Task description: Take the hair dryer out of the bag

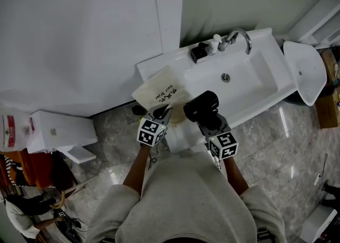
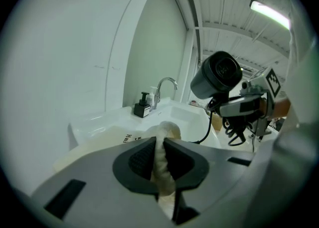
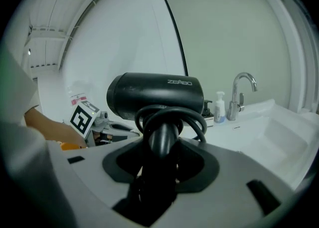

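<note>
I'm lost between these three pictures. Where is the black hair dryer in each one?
Head view: hair dryer at the centre, right of the bag.
Left gripper view: upper right.
Right gripper view: dead centre, handle between the jaws.
Shared landmark: the faucet, in all three.

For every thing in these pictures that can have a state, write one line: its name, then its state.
hair dryer: out of the bag, held up by its handle
cord: coiled round the handle
bag: lying slack on the counter, its mouth end pinched
left gripper: shut on the bag's fabric
right gripper: shut on the hair dryer's handle
faucet: no water seen running
</note>
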Demonstrator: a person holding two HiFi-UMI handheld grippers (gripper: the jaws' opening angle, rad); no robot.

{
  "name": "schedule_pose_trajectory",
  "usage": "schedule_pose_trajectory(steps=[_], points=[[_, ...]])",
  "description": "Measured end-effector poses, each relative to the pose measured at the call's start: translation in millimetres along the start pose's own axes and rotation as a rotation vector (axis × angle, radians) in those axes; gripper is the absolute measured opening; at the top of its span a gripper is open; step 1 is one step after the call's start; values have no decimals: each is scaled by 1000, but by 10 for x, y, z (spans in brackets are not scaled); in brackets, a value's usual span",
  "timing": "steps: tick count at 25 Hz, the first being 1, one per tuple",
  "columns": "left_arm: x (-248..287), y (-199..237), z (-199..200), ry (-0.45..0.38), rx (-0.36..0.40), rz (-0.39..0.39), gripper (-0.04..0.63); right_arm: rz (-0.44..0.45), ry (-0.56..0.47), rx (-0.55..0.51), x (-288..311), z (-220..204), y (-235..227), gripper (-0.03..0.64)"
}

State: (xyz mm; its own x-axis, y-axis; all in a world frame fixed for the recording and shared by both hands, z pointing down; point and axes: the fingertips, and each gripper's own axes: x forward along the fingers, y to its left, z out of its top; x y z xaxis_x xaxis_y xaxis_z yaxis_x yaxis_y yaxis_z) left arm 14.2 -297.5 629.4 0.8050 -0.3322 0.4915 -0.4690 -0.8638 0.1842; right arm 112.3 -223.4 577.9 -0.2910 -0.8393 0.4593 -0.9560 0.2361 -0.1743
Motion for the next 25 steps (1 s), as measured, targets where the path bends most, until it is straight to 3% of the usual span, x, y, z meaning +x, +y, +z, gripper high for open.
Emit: schedule_pose_trajectory(steps=[5,8,13,20,25], points=[[-49,-75,55,-19,18,-19,31,-17,-65,-5,8,291,-60,175],[-83,-141,89,-36,15,-45,169,-25,-90,-5,36,416,-101,175],[-179,-120,162,-68,16,-31,204,-27,-129,-21,100,588,-134,175],[-455,89,531,-176,23,58,197,-11,-177,-38,212,840,-88,175],[-663,286,853,-262,36,134,95,6,-218,-63,286,1079,-44,175]])
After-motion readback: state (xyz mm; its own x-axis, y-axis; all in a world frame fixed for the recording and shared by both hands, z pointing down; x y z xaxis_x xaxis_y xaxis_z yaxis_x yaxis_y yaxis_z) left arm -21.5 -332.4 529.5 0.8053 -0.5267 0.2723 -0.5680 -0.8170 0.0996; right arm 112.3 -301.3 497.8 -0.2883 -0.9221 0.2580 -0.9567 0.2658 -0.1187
